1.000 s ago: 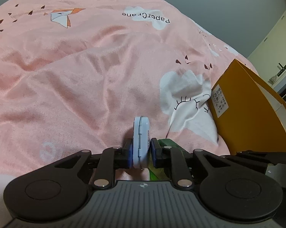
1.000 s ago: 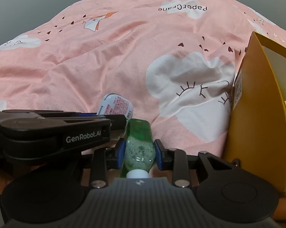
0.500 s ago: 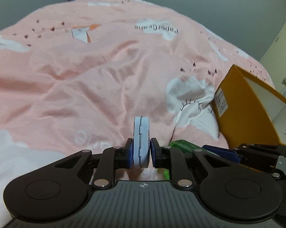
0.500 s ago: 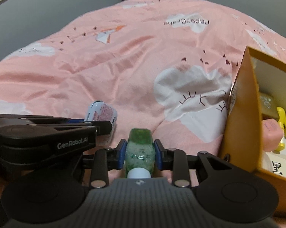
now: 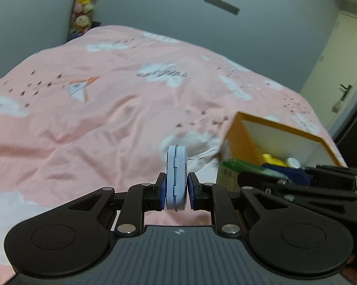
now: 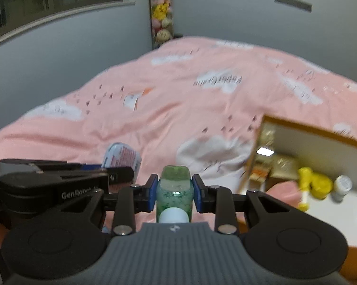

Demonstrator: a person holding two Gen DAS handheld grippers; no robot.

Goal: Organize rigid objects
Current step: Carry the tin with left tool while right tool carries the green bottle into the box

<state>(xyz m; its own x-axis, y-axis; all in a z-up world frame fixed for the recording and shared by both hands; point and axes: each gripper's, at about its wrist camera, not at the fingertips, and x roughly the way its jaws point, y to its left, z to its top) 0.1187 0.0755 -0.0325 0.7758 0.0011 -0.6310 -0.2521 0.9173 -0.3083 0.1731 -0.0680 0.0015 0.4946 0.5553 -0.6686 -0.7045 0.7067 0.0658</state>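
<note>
Left wrist view: left gripper (image 5: pixel 176 187) pinches a blue tin (image 5: pixel 176 178) on edge above the bed; right gripper (image 6: pixel 174 190) beside it clamps a green bottle (image 6: pixel 174 190).

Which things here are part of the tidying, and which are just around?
Job: blue tin in left gripper; green bottle in right gripper; orange box.
Around: pink duvet; plush toys.

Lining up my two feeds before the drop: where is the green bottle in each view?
Left wrist: green bottle right of centre, held sideways in the right claw, just before the orange box.
Right wrist: bottle bottom centre, clamped in that claw, white cap toward the camera.
Shared landmark: the orange box, at right in both views.
</note>
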